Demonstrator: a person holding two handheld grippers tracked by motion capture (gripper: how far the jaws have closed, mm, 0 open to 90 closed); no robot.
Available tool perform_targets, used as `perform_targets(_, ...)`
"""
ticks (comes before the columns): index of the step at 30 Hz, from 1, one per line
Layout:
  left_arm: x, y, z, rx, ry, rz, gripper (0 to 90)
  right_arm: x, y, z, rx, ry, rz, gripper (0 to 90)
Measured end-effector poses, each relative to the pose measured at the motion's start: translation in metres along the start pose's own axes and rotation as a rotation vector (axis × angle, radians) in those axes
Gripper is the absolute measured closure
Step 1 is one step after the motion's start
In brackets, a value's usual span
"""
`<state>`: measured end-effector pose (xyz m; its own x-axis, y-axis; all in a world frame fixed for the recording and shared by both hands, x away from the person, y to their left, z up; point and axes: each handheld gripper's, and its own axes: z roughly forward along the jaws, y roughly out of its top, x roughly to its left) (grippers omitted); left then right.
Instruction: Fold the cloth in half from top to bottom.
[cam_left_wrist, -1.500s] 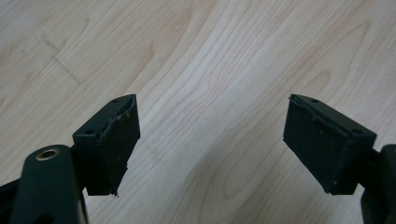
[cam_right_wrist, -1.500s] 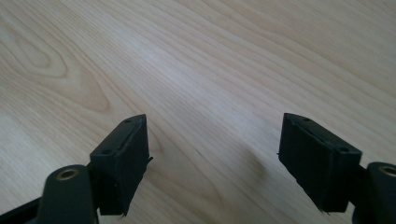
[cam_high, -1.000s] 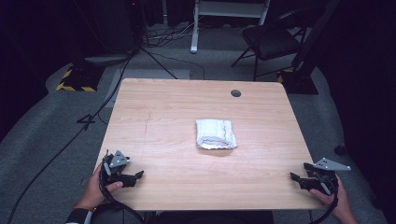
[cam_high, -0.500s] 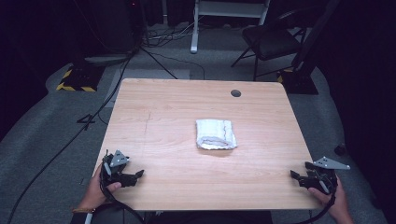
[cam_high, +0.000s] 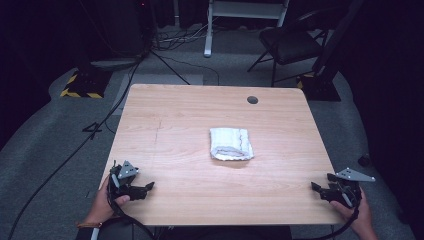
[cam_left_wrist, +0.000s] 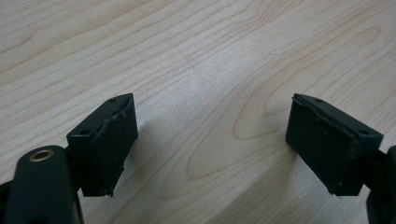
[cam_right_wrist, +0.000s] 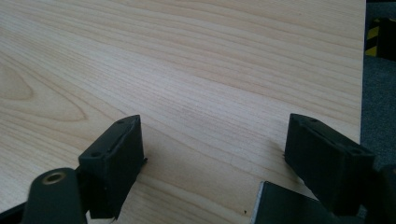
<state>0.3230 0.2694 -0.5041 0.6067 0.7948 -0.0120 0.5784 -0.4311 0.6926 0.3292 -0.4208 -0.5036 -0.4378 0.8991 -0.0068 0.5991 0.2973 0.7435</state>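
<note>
The table (cam_high: 170, 125) has a light wood-grain top with rounded corners and a dark round cable port (cam_high: 252, 100) near its far edge. It stands on grey carpet (cam_high: 45, 150). Beyond the far edge, a black chair (cam_high: 290, 42) stands at the right, and a white metal frame (cam_high: 245, 15) stands at the centre. A black-and-yellow striped block (cam_high: 80, 92) lies on the floor at the far left. Black cables (cam_high: 65, 160) run across the carpet along the left side of the table. The room beyond the carpet is dark; light falls mainly on the tabletop.
</note>
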Motion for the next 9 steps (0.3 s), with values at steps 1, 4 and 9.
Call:
perform_targets(1, 0.0000, 0.0000, 0.0000, 0.000, 0.000, 0.000, 16.9, 0.0000, 0.0000, 0.0000, 0.000, 0.000, 0.000, 19.9)
perform_targets(4, -0.0004, 0.0003, 0.0004, 0.001, 0.001, -0.003, 16.7, -0.0001, 0.0000, 0.0000, 0.000, 0.000, 0.000, 19.9)
perform_targets(9, -0.0010, 0.0010, 0.0010, 0.001, 0.005, -0.009, 16.4, -0.0002, 0.0000, 0.0000, 0.000, 0.001, -0.001, 19.9)
